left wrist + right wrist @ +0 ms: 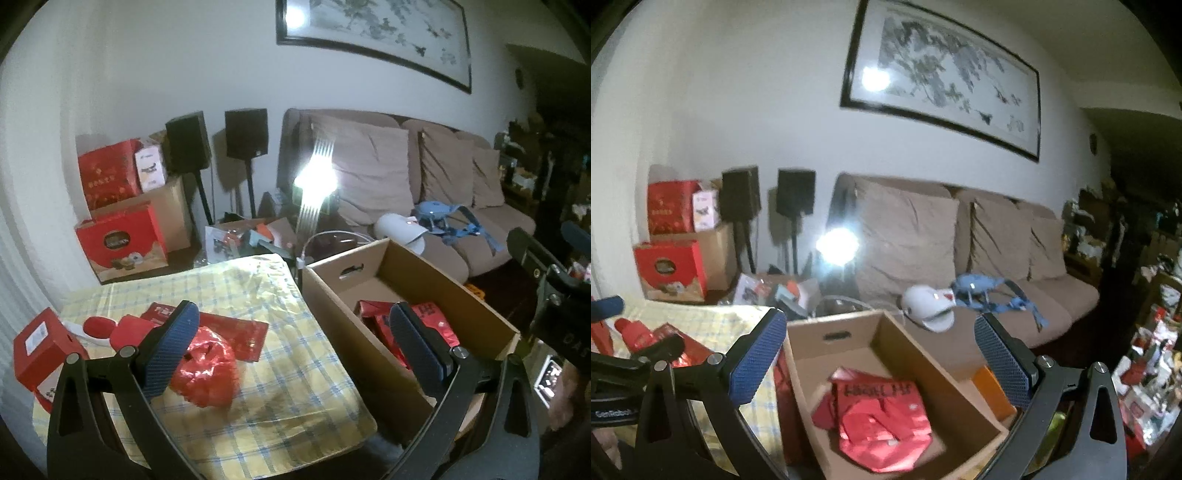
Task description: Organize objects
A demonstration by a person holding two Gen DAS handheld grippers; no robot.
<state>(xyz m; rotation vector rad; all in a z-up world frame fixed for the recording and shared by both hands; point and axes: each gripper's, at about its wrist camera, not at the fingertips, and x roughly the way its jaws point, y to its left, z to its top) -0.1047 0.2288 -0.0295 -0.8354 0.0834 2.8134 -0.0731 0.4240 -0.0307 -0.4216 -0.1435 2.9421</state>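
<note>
left gripper (pixel 291 347) hangs over the checked cloth (pixel 280 376), tongs spread wide and empty, a crumpled red foil bundle (pixel 208 371) just under its left finger. right gripper (pixel 879 362) sits above the cardboard box (pixel 849 332), also released, nothing between its pads. red packets (pixel 882 417) lie in the box's near end; more red packets (pixel 236 332) and a small red carton (pixel 42 349) wait on the cloth.

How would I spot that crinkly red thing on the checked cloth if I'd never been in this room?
Start at the table with the yellow checked cloth, left of the open cardboard box. Near the cloth's middle, beside flat red packets, sits the crumpled red foil bag. It alone is shiny, wrinkled and puffed up; its neighbours are flat or boxy.
</note>
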